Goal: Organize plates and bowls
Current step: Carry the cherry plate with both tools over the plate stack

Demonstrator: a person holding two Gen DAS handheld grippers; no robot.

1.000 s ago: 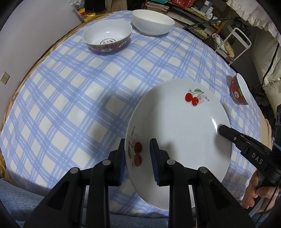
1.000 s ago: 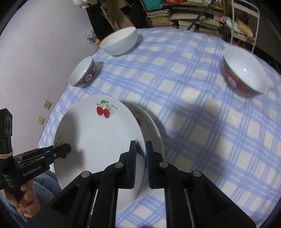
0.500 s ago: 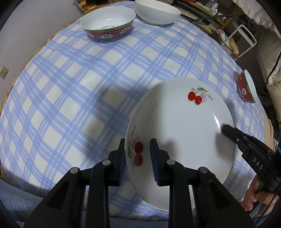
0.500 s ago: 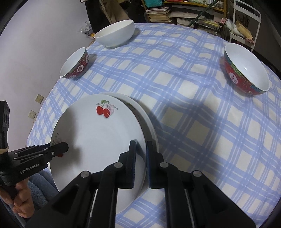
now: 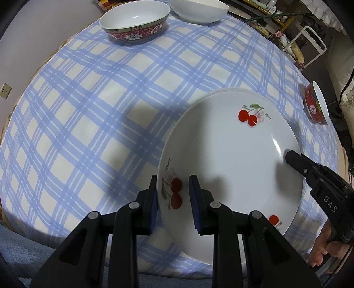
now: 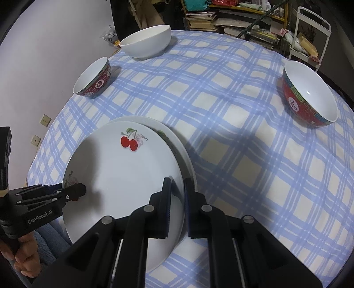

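Observation:
A white cherry-print plate is held between both grippers just above a second cherry plate that lies on the checked tablecloth. The lower plate's rim peeks out on the far and right sides. My left gripper is shut on the top plate's near-left rim; from the right wrist view it shows at the left. My right gripper is shut on the opposite rim, and its tip shows in the left wrist view. Whether the two plates touch is hidden.
A red patterned bowl and a white bowl stand at the far side. Another red patterned bowl stands near the right edge. The blue checked tablecloth lies between them. Shelves and a white rack stand beyond the table.
Both grippers have come down with the top plate, which now sits closer over the lower plate, hiding more of it. The grips are unchanged.

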